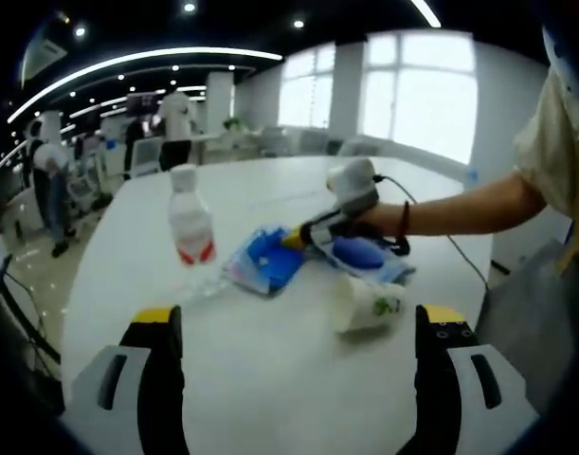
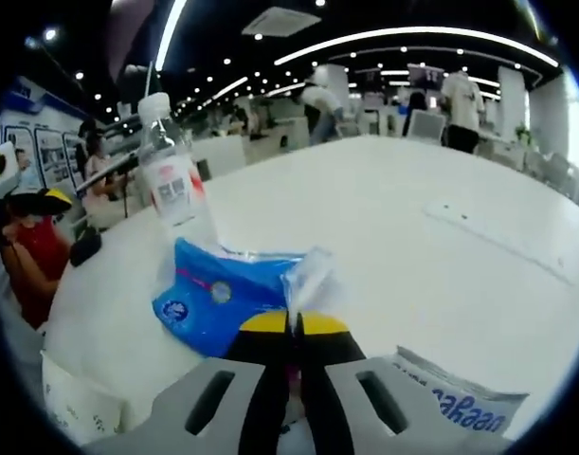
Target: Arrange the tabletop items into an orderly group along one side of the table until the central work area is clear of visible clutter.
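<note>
A clear water bottle (image 1: 190, 227) (image 2: 171, 175) with a red label stands upright on the white table (image 1: 270, 389) (image 2: 441, 218). Beside it lies a blue tissue packet (image 1: 263, 258) (image 2: 213, 299). My right gripper (image 1: 293, 239) (image 2: 294, 327) is shut, its yellow tips pinching that packet's crinkled clear end. A second blue packet (image 1: 360, 256) lies under the hand, and its white end with blue lettering (image 2: 450, 393) sits at my lower right. A white cup (image 1: 365, 303) (image 2: 76, 398) lies on its side. My left gripper (image 1: 300, 315) hovers open, short of the cup, with nothing between its fingers.
The person's bare arm (image 1: 469, 204) reaches in from the right, with a black cable (image 1: 441, 232) trailing across the table. Office chairs (image 1: 308, 142) and standing people (image 1: 175, 123) are beyond the far edge. Bare tabletop stretches behind the items.
</note>
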